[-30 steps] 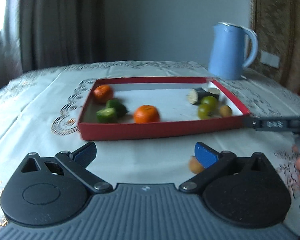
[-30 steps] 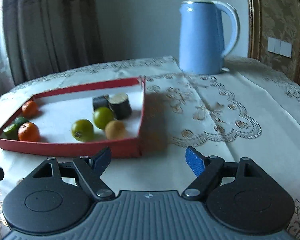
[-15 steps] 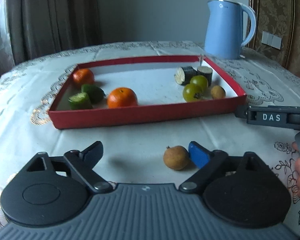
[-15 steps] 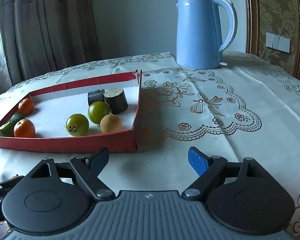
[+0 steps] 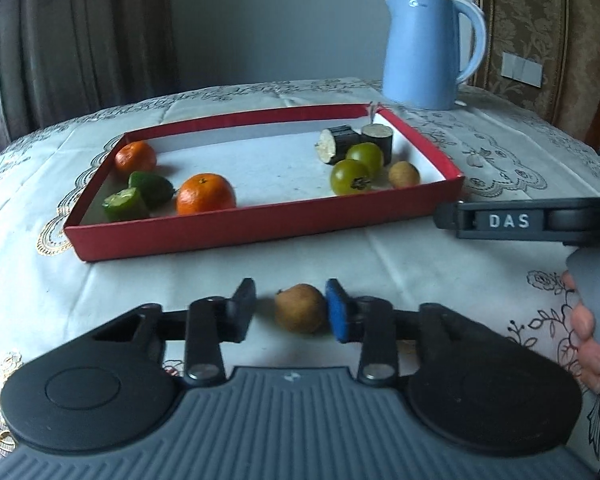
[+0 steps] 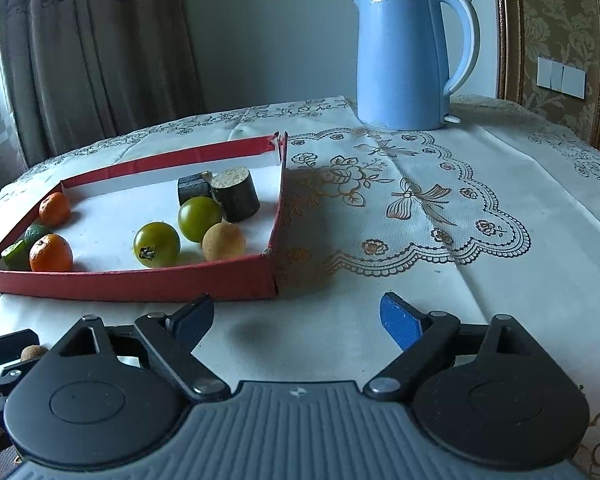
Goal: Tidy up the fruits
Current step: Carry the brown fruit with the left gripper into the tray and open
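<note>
A small brown fruit lies on the tablecloth in front of the red tray. My left gripper is closing around it. The blue right pad touches the fruit, while a gap still shows at the left pad. The tray holds two oranges, green lime pieces, two green tomatoes, a brown fruit and two dark cut cylinders. My right gripper hovers just right of the tray's near corner, its jaws opening with nothing between them.
A blue kettle stands at the back of the table, behind the tray's far right corner. The lace-patterned tablecloth spreads out to the right. A hand holds the right gripper's handle at the edge of the left wrist view.
The left jaws have narrowed from wide apart to close around the brown fruit, which now sits between them. The right jaws have spread a little wider.
</note>
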The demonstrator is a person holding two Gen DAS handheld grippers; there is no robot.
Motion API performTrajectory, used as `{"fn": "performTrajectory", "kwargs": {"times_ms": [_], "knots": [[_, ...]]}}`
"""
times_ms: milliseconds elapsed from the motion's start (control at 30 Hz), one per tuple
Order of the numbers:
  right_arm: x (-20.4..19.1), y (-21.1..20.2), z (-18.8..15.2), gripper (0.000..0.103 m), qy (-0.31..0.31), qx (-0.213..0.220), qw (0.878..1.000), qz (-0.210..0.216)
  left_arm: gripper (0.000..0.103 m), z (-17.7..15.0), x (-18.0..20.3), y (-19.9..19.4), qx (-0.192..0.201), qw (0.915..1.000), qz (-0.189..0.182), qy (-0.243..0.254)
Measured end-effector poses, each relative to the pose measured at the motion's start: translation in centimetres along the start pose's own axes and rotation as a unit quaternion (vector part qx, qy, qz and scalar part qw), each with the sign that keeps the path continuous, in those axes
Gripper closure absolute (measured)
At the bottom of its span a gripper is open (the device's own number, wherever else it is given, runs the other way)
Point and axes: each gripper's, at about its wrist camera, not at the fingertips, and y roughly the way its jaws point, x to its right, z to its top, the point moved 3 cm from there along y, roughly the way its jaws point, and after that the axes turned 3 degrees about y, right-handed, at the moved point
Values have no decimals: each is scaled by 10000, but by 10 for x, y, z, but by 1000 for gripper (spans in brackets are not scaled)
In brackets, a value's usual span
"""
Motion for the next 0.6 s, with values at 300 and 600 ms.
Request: {"fn": "performTrajectory", "kwargs": {"times_ms": [300,600], "knots": [[0,0,0,12,-3,-2,10000,-5,78,1,3,-1,9,10000,-31,24],[0,0,0,12,-3,-2,10000,-6,79,18,-1,-5,-6,9999,-146,-56]]}}
